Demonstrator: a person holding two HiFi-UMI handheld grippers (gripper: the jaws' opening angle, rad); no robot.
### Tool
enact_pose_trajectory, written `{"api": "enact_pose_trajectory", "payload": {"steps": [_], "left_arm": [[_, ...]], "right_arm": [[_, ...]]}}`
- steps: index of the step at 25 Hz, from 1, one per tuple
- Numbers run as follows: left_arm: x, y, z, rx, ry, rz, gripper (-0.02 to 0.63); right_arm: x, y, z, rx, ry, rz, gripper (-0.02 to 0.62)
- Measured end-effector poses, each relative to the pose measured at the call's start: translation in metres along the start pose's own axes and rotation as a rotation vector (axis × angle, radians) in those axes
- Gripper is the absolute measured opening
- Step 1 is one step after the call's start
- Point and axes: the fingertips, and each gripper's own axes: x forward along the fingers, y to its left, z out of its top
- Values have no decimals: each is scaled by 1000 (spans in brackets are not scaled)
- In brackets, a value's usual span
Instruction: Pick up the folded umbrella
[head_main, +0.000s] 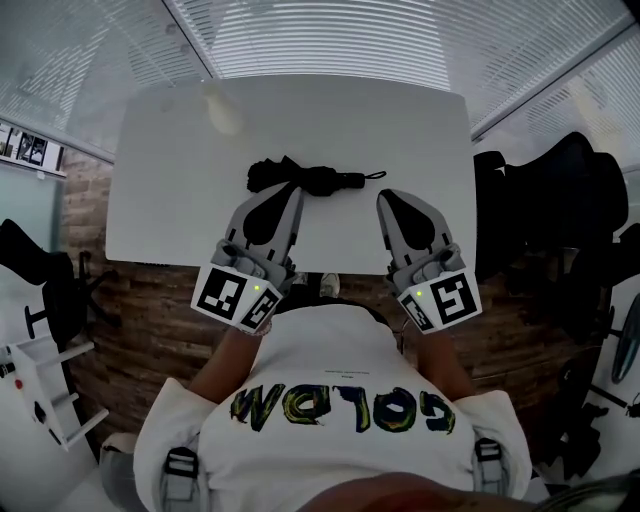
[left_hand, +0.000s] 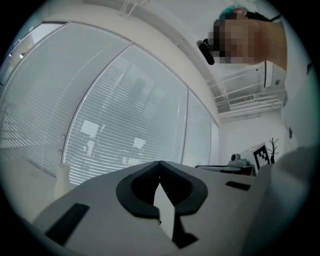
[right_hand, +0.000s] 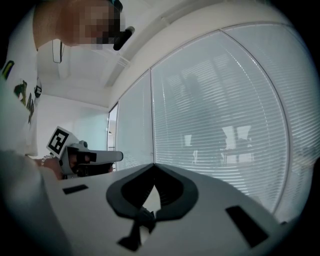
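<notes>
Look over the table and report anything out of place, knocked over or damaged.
Nothing stands out. The folded umbrella lies flat on the white table, its cloth loosely bunched at one end and its strap loop trailing from the other. The left gripper and right gripper are shut and empty on its near side.

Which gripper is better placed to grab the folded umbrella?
Probably the left gripper: its shut fingers point at the thick middle of the black folded umbrella, while the right gripper sits by its thin strap end.
</notes>
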Motion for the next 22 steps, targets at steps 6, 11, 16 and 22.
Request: {"api": "enact_pose_trajectory", "payload": {"steps": [6,11,16,22], "left_arm": [[3,29,9,-7,-6,-3,11],[-2,46,16,-2,-7,-16,11],[-4,67,17,-14,-2,-19,11],[-7,82,19,-21,0,-26,11]], "right_arm": [[25,5,5,-15,5,-8,11],[42,16,10,-29,6,-4,11],[62,24,14,-44,8,-2,11],[79,32,10,-68,30,9,11]]}}
